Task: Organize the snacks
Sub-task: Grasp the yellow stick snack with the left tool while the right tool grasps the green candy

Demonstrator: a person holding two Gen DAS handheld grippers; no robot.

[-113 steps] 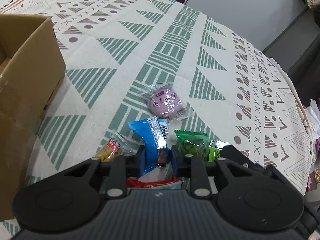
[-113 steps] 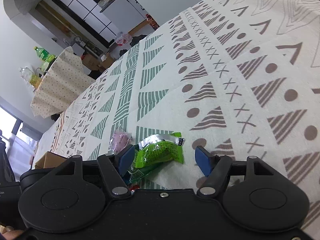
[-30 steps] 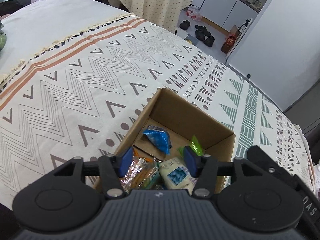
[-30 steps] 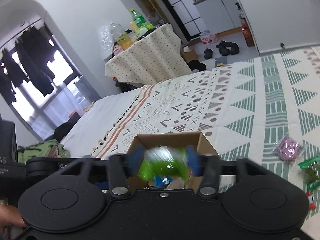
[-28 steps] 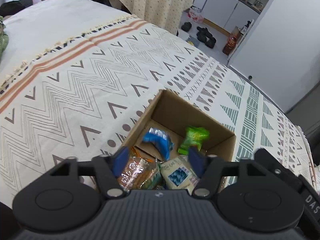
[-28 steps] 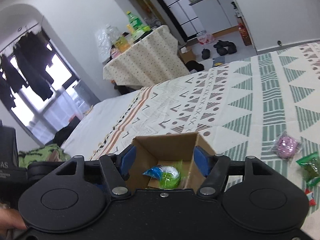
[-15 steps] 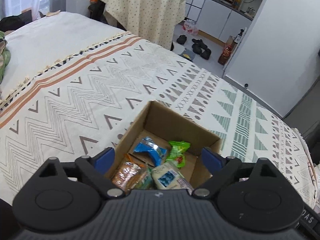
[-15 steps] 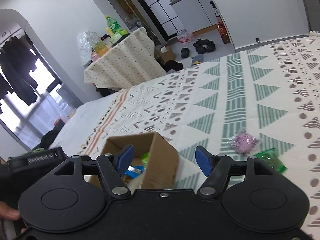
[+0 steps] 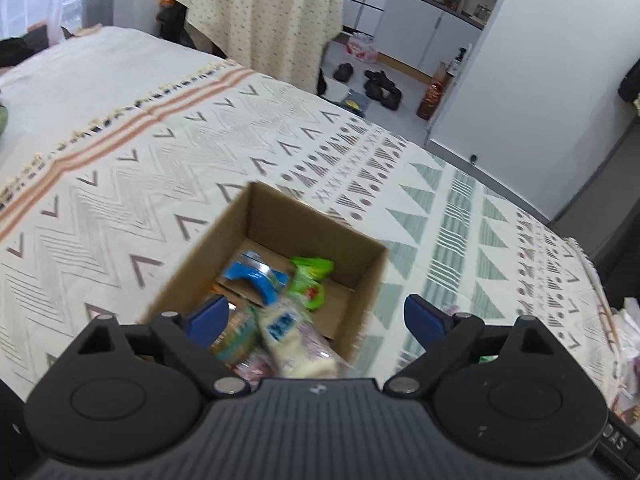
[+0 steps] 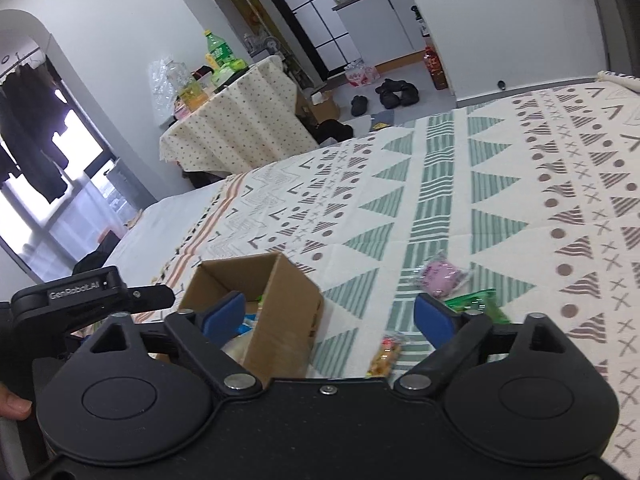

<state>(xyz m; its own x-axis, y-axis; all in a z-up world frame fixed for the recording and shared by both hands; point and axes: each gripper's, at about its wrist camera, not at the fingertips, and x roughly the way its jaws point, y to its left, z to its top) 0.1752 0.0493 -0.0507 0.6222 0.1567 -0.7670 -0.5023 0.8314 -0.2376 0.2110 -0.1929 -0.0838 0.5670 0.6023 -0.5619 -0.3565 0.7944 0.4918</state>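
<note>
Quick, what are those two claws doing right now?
Left gripper: open, just widened, holding nothing.
Right gripper: open, just widened, holding nothing.

Open-topped cardboard box (image 9: pixel 276 216), snack-crowded; bare patterned bedspread (image 9: pixel 120 168) all around.

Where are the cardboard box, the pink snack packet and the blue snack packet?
cardboard box (image 9: pixel 316 226): left wrist view, inner far wall.
pink snack packet (image 10: pixel 440 277): right wrist view, middle of the wrapper, on the bedspread.
blue snack packet (image 9: pixel 256 276): left wrist view, middle of the wrapper, inside the box.
</note>
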